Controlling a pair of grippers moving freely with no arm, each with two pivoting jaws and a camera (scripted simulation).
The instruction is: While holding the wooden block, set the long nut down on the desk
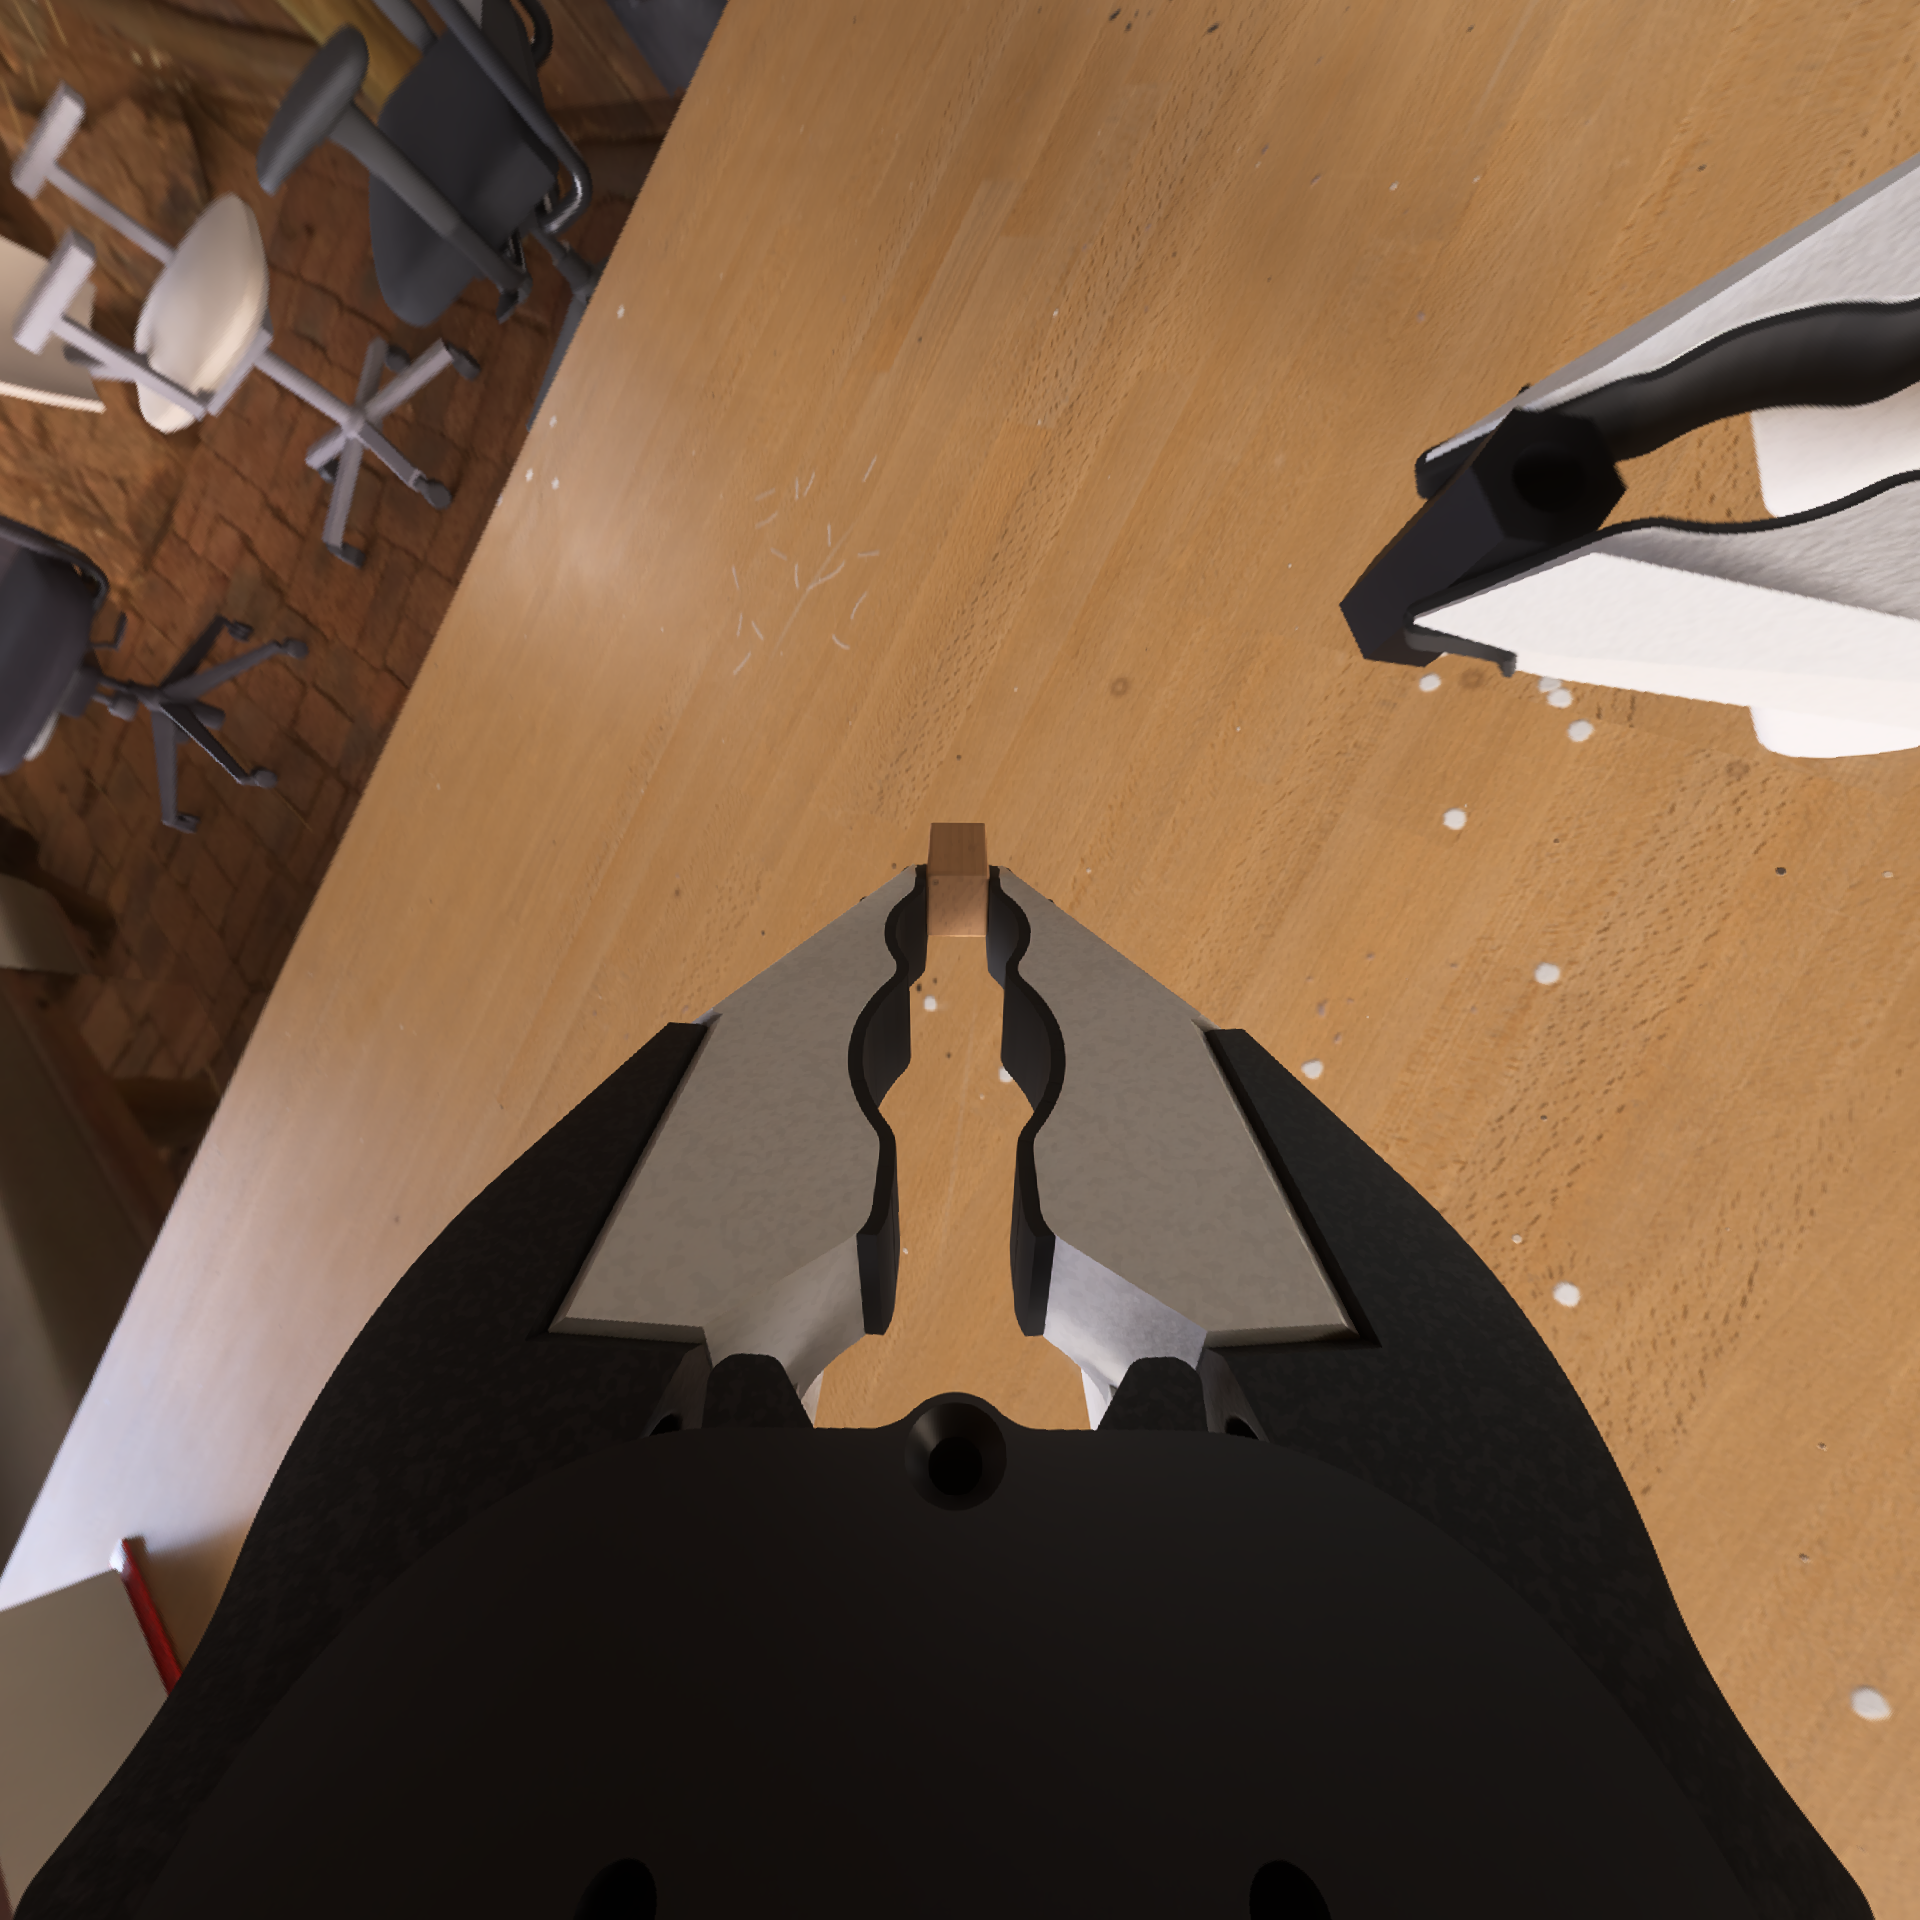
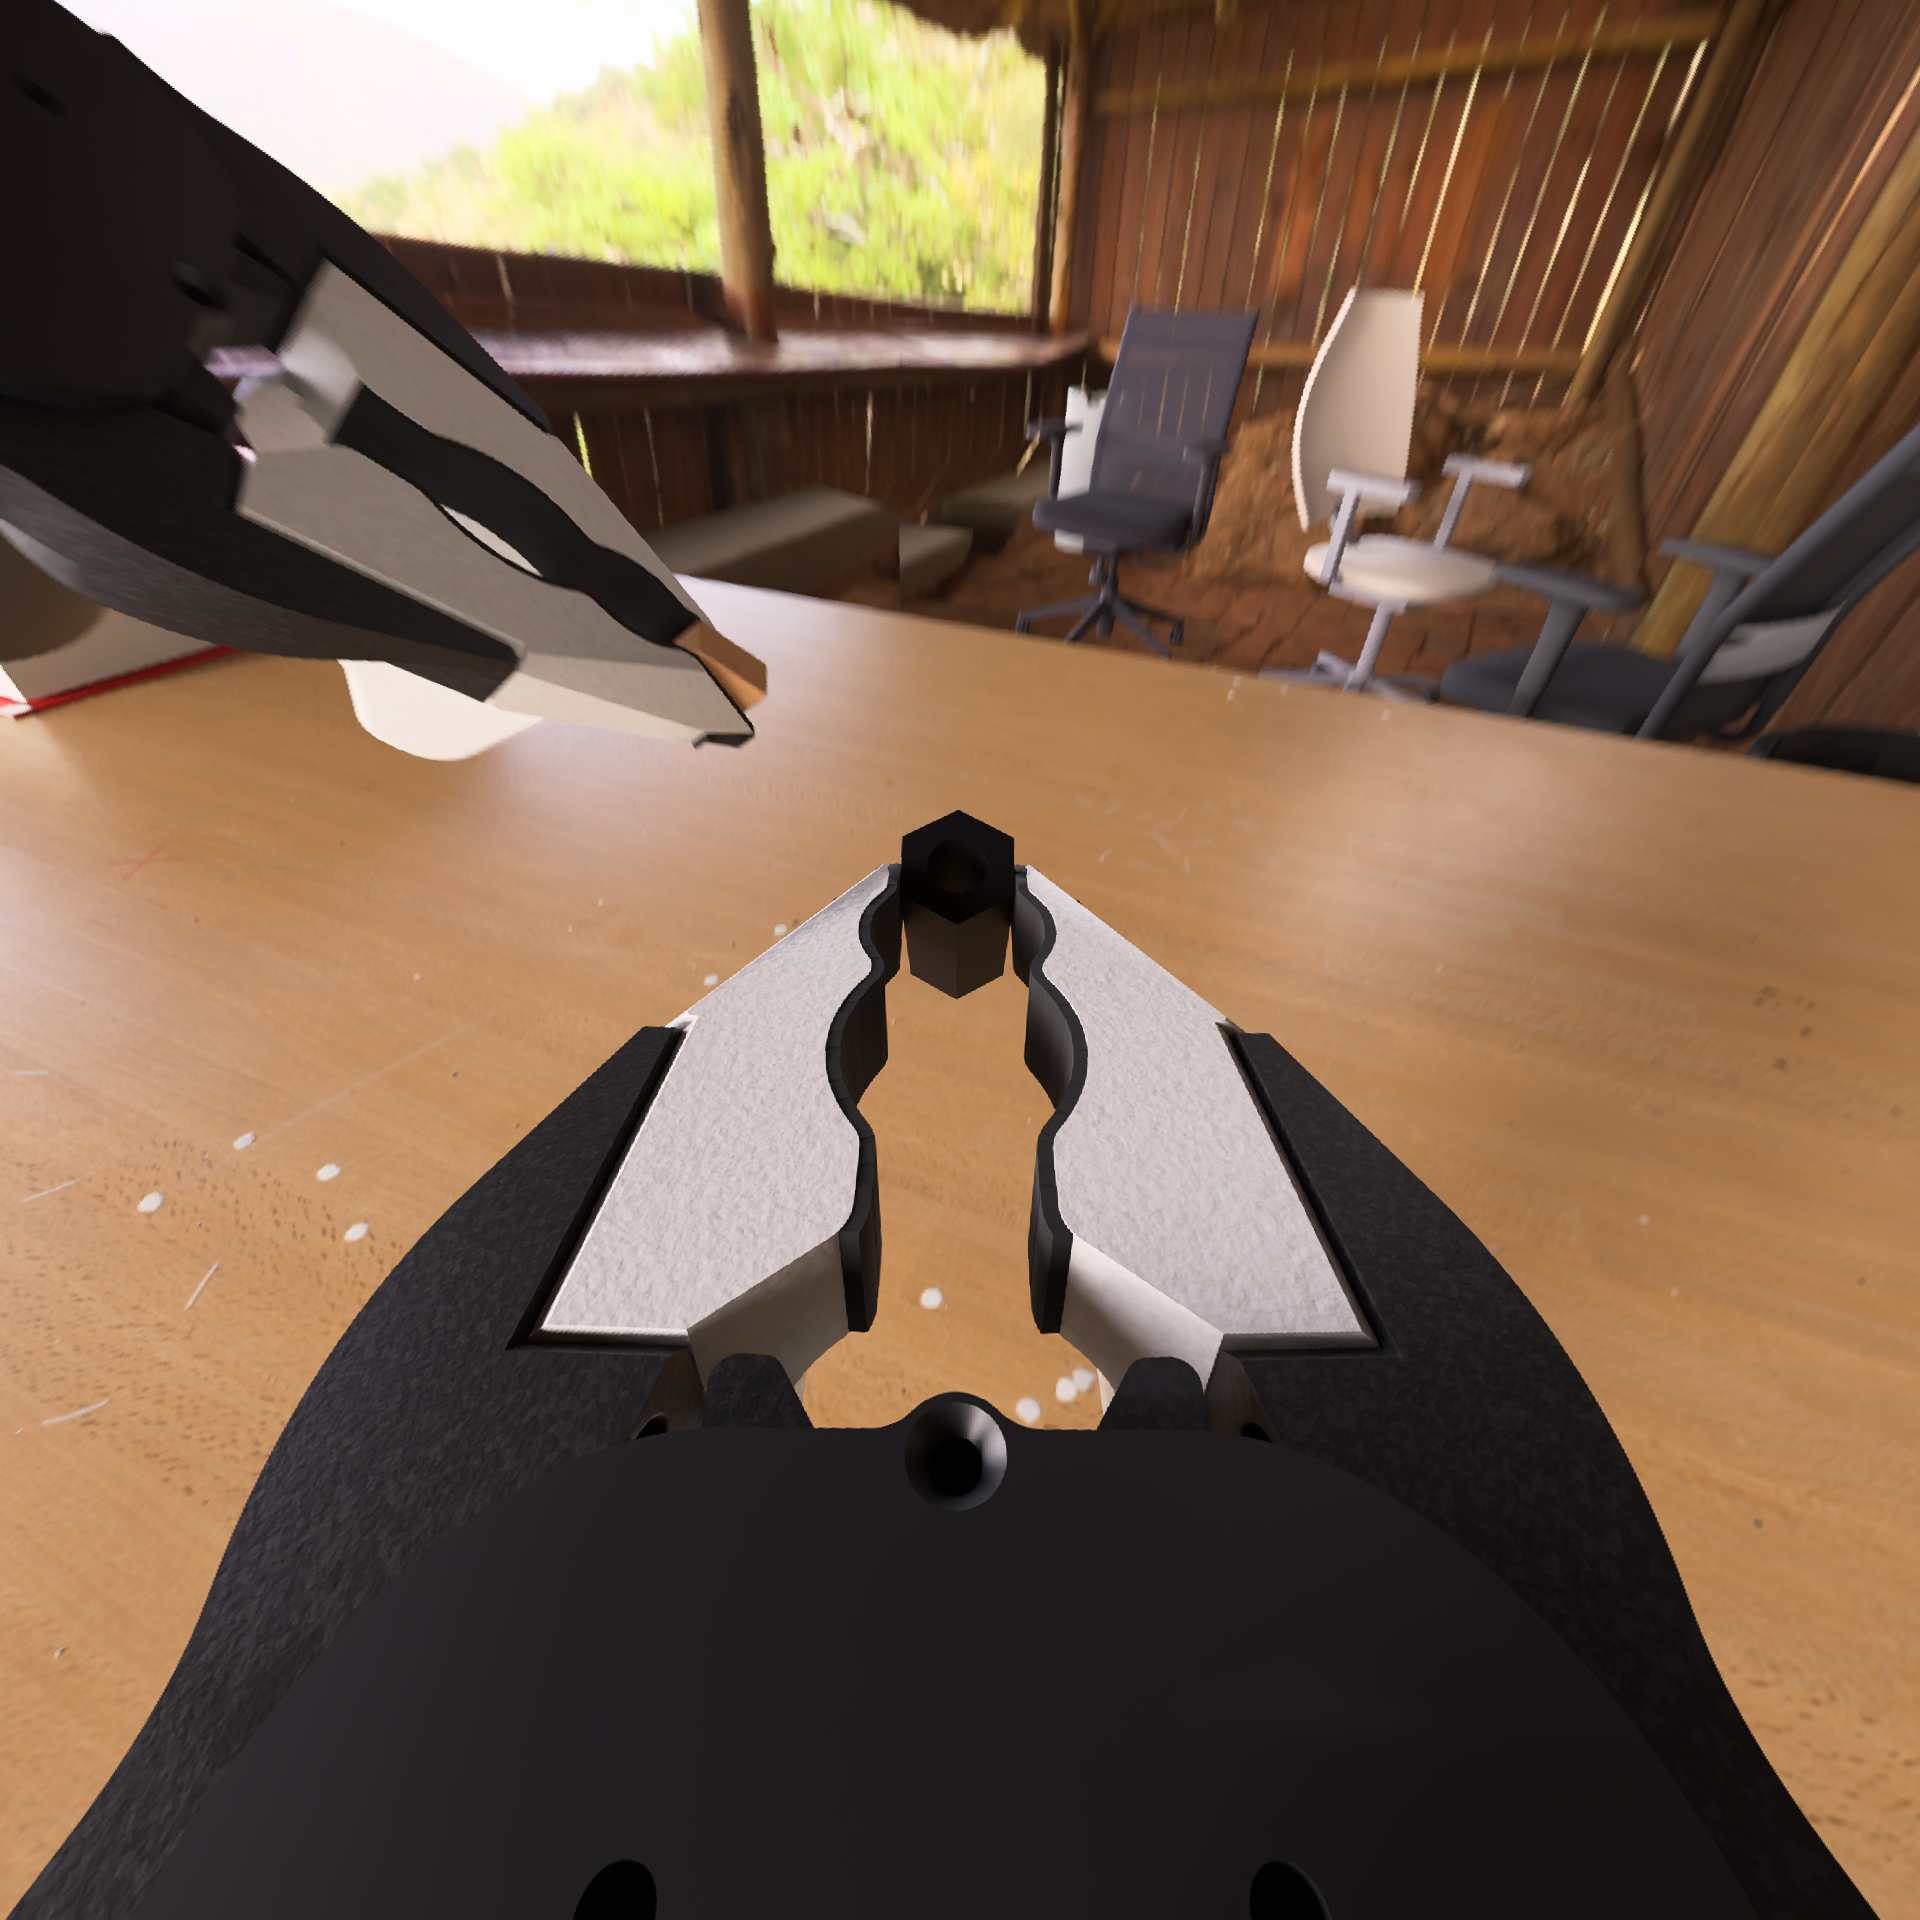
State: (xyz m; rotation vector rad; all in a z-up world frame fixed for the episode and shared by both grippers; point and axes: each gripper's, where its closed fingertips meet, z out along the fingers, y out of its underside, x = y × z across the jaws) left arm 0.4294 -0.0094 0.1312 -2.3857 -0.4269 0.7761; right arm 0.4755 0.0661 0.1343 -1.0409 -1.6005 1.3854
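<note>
1. Centrally, in the left wrist view, we see the left gripper [image 1: 957, 883] with its jaws narrowed onto the wooden block [image 1: 957, 881], which is pinched at the very fingertips and juts a little beyond them, above the desk [image 1: 1039, 416].
2. To the upper right of the wooden block in that same view, we see the right gripper [image 1: 1496, 540] reaching in from the edge, its jaws clamped on the long nut [image 1: 1475, 530], a black hexagonal piece with a bore through its end.
3. From the right wrist view we note the right gripper [image 2: 957, 904] holding the long nut [image 2: 956, 904] between its fingertips, roughly upright, the hexagonal end with its bore turned toward us; whether the lower end touches the desk [image 2: 1455, 1039] we cannot tell.
4. Up and left of the long nut we see the left gripper [image 2: 717, 686], tilted downward, with the wooden block [image 2: 738, 665] showing as a brown corner at its tip, clear of the desk.
5. Beyond the desk's far edge from the long nut stand office chairs [image 2: 1143, 468], dark and white, before a wooden wall [image 2: 1351, 156].
</note>
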